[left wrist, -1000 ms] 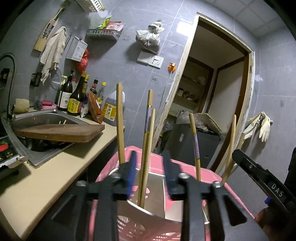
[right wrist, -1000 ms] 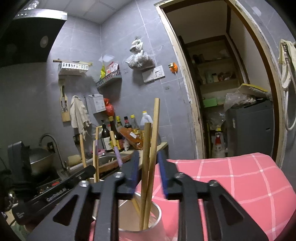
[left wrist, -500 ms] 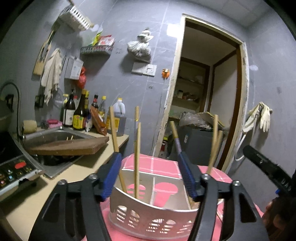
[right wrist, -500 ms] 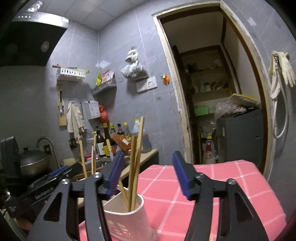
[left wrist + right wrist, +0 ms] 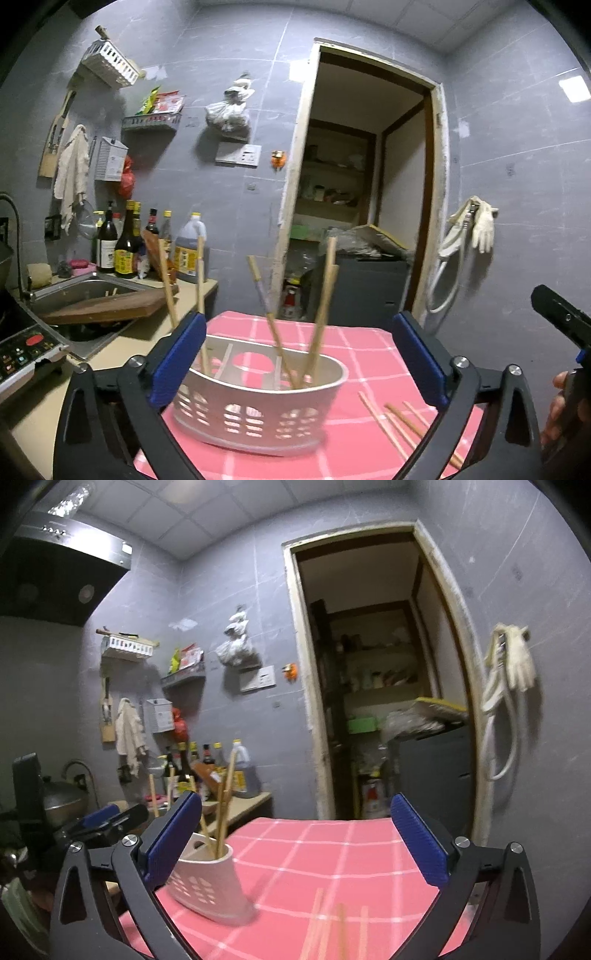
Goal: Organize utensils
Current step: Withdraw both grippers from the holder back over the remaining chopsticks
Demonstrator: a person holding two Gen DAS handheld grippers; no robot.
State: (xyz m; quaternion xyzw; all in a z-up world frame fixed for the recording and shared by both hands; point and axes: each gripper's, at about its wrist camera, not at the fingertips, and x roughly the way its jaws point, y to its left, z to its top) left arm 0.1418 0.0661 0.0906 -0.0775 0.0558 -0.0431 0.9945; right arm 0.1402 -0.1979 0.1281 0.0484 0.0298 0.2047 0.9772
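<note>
left wrist view: white plastic utensil holder (image 5: 258,410), curved front wall perforated with rounded slots, interior split by thin dividers, standing upright on the pink checked cloth (image 5: 354,347) that covers the surface. wooden chopsticks (image 5: 321,314) stand inside it, leaning at different angles; two lean together toward the holder's right end, one with a purple-banded shaft (image 5: 262,291) crosses toward them, and two more rise at the left end. loose chopsticks (image 5: 402,424) lie flat on the cloth just beside the holder's right end, apart from it, roughly parallel.

left gripper (image 5: 295,362): black frame, blue ribbed pads, jaws spread wide to either side of the holder, holding nothing; whether the left pad touches the holder's rim cannot be told.

right wrist view: same holder (image 5: 207,882) seen end-on, narrow and tapering toward the base, chopsticks (image 5: 223,812) upright in it. loose chopsticks (image 5: 336,938) blurred at the lower edge of the cloth (image 5: 332,853). right gripper (image 5: 295,845): identical build, jaws wide apart, empty, holder low at its left side.

surroundings: grey tiled wall, doorway (image 5: 362,192), steel sink (image 5: 81,291) with a wooden cutting board (image 5: 103,308) across it, bottles (image 5: 125,243) behind.
</note>
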